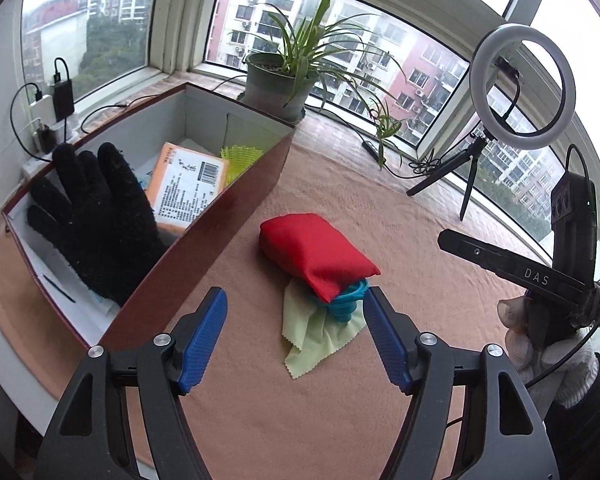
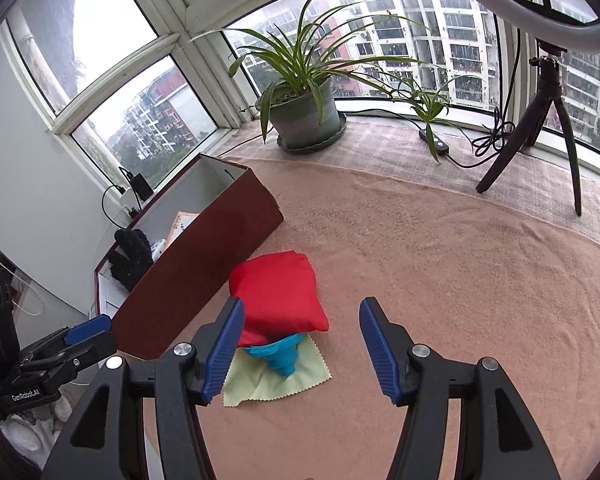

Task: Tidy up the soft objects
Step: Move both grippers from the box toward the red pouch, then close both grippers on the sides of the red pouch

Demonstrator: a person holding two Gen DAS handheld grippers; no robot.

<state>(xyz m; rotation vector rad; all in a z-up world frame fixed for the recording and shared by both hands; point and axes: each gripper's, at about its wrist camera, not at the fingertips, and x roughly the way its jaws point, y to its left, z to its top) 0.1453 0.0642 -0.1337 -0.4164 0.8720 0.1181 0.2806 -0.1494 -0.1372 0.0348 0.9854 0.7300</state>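
While both tongs (image 1: pixel 295 332) (image 2: pixel 302 344) gape empty, the red pillow (image 1: pixel 314 250) lies just ahead of them.

I see a worktop (image 2: pixel 440 264) draped in a peach-tan cloth, set into a curved bay of white-framed windows (image 1: pixel 324 40). Flat grey daylight comes through them, with apartment blocks outside. Along the far edge stand a potted spider plant (image 2: pixel 304 92) and a ring light (image 1: pixel 522 84) on a small black tripod. Chargers (image 1: pixel 54 108) sit at the far left corner.
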